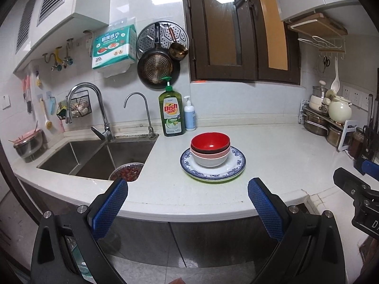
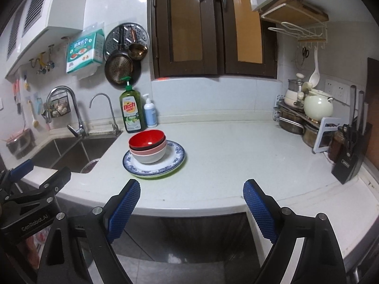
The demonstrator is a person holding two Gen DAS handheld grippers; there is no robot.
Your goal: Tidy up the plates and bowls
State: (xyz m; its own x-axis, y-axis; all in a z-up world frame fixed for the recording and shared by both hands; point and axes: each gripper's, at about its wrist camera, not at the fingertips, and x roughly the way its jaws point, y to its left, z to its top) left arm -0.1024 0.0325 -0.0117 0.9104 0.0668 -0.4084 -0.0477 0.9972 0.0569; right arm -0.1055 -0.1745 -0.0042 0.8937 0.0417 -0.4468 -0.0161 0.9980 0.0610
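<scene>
**Both grippers held back from the stacked dishes**

The left gripper and right gripper were held level-tilted downward, jaws spread wide, nothing gripped. Ahead of them, 3 nested bowls were stood upright, mouths upward, on stacked plates on the counter.

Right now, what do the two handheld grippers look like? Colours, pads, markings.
The left gripper and the right gripper match: black angular plastic frames with silver pivot bolts, and two fingers faced with blue, diamond-textured pads. The right wrist view shows white "GenRobot.AI" lettering on the left gripper's body. No cables or sleeves show.
</scene>
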